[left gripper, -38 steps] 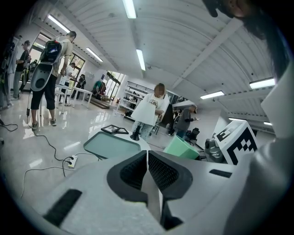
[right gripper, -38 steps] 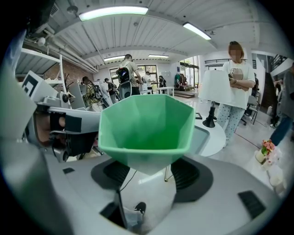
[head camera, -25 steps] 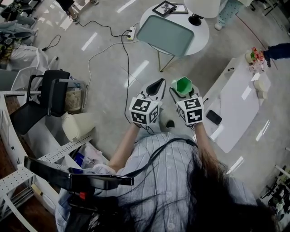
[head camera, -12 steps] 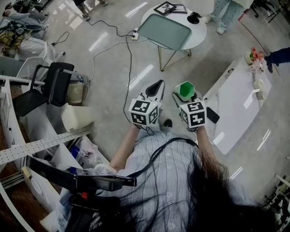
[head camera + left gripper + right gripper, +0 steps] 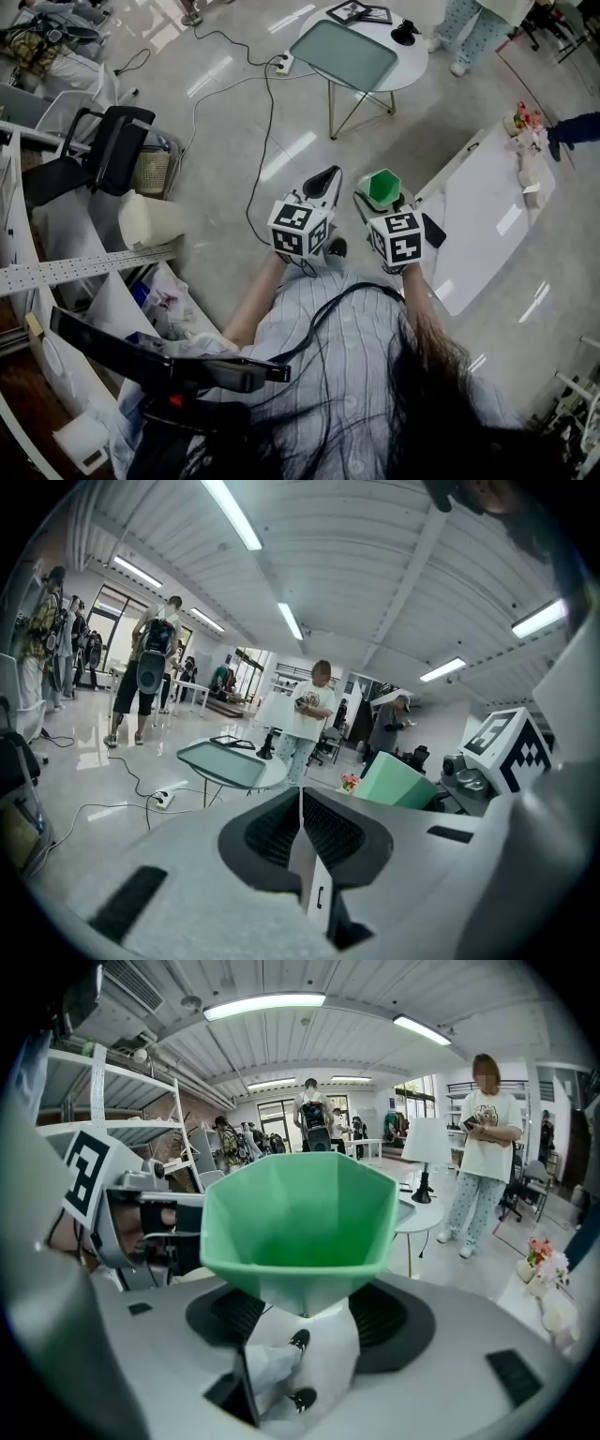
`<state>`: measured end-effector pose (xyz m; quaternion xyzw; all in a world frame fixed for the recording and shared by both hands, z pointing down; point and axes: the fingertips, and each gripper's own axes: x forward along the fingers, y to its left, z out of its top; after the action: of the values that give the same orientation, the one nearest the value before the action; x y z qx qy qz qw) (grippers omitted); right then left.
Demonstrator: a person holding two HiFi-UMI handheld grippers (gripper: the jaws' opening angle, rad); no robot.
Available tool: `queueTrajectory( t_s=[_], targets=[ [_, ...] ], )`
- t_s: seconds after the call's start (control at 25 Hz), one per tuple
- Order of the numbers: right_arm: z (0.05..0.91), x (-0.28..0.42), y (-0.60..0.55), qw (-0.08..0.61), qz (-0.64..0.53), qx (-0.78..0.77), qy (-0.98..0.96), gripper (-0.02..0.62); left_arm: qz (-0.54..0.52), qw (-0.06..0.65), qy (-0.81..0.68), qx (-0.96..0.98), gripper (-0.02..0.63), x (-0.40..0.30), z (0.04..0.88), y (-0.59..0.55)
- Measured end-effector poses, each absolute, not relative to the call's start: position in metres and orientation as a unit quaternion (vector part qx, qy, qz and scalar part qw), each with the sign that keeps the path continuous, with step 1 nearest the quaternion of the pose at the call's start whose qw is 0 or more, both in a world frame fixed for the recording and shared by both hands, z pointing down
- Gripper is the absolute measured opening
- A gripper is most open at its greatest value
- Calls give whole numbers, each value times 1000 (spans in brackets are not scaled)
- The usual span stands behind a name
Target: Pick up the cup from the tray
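Two grippers sit side by side in front of me, held over bare floor [image 5: 225, 122]. My right gripper [image 5: 300, 1326] has its jaws clamped on the narrow base of the green cup [image 5: 300, 1208]. The cup's open mouth shows from above, and it is well apart from the tray [image 5: 342, 54]. My left gripper [image 5: 302, 832] has its jaws pressed together with nothing between them. The tray lies on the round table [image 5: 412, 61] ahead, reaching almost to the tabletop's near rim. On my right, the long white table [image 5: 487, 216] has its edge near the right gripper. A cable [image 5: 265, 131] trails across the floor ahead of the left gripper.
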<state>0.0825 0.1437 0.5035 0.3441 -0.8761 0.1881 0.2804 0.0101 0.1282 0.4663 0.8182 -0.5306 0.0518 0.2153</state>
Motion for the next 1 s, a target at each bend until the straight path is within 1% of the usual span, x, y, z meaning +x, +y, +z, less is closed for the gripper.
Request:
queueTrajectory(
  t_s=[0.44, 0.68, 1.0],
  targets=[
    [500, 89, 159, 280, 189, 335, -880, 265, 56, 206, -531, 820, 15, 21, 463, 143],
    [498, 76, 160, 279, 187, 325, -884, 265, 59, 197, -533, 821, 17, 13, 459, 142],
    [503, 75, 156, 288, 186, 316, -885, 265, 60, 198, -538, 817, 17, 13, 461, 141]
  ],
)
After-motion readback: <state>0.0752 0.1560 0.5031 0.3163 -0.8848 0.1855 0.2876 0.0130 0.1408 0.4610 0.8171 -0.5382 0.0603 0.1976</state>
